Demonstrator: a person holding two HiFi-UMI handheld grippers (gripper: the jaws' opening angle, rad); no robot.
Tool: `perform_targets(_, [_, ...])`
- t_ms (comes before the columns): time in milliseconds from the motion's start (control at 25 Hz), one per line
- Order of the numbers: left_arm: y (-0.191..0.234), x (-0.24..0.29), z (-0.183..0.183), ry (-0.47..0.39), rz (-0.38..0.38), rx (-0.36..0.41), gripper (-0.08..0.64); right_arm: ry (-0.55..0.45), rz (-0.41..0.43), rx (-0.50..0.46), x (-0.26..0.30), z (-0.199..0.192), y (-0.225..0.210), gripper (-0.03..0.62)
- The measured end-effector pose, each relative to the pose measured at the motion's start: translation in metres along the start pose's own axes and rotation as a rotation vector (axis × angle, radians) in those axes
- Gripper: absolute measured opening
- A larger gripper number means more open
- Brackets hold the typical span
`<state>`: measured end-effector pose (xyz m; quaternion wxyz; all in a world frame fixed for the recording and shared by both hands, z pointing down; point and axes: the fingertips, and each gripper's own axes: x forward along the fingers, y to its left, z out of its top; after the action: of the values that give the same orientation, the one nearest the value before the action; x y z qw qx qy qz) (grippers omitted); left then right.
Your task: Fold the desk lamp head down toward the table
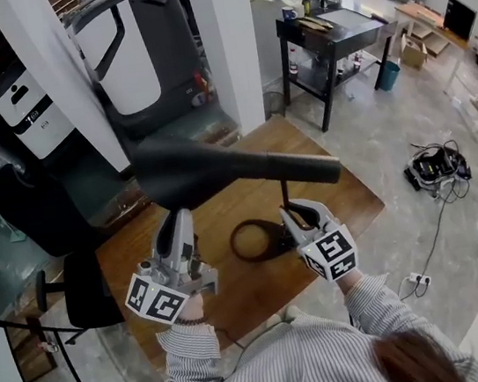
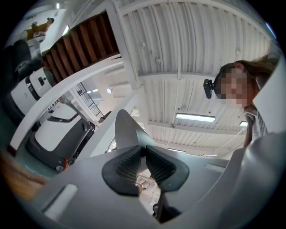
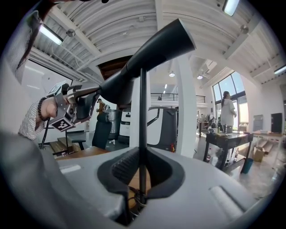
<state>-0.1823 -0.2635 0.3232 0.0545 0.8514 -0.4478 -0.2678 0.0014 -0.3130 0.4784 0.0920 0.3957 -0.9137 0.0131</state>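
Observation:
A black desk lamp stands on the wooden table (image 1: 347, 201): a ring base (image 1: 255, 238), a thin upright stem (image 1: 285, 192) and a long cone head (image 1: 218, 169) lying roughly level above the table. My left gripper (image 1: 176, 215) is shut on the rim at the head's wide end; in the left gripper view this rim (image 2: 125, 129) rises as a grey sheet from between the pads of the left gripper (image 2: 143, 159). My right gripper (image 1: 292, 215) is shut on the stem low down. In the right gripper view the stem (image 3: 142, 112) runs up from the right gripper (image 3: 142, 167) to the head (image 3: 147, 49).
A white pillar (image 1: 226, 45) and a grey machine (image 1: 134, 54) stand behind the table. A black desk (image 1: 336, 33) and a teal bin (image 1: 388, 74) are at the back right. A black chair (image 1: 89, 288) sits left of the table. Cables (image 1: 436, 167) lie on the floor at right.

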Motion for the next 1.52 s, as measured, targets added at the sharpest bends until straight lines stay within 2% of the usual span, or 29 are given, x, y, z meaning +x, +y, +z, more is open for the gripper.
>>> perform_targets(360, [0.010,-0.020,-0.066,0.050,0.021,-0.171,0.039,-0.007,-0.024,0.008,0.002,0.000,0.000,0.043])
perform_targets(720, [-0.006,-0.027,-0.127,0.140,0.029,-0.348,0.035,-0.019,-0.045,0.012,0.001,0.001,0.000,0.043])
perform_targets(920, [-0.016,-0.028,-0.149,0.161,0.029,-0.441,0.032,-0.021,-0.056,0.011,0.001,0.000,0.000,0.043])
perform_targets(1240, [-0.029,-0.024,-0.168,0.215,-0.002,-0.516,0.026,-0.023,-0.073,0.014,-0.001,-0.002,-0.002,0.043])
perform_targets(1520, [-0.028,-0.023,-0.167,0.226,-0.004,-0.513,0.023,-0.027,-0.078,0.012,0.001,0.000,-0.002,0.043])
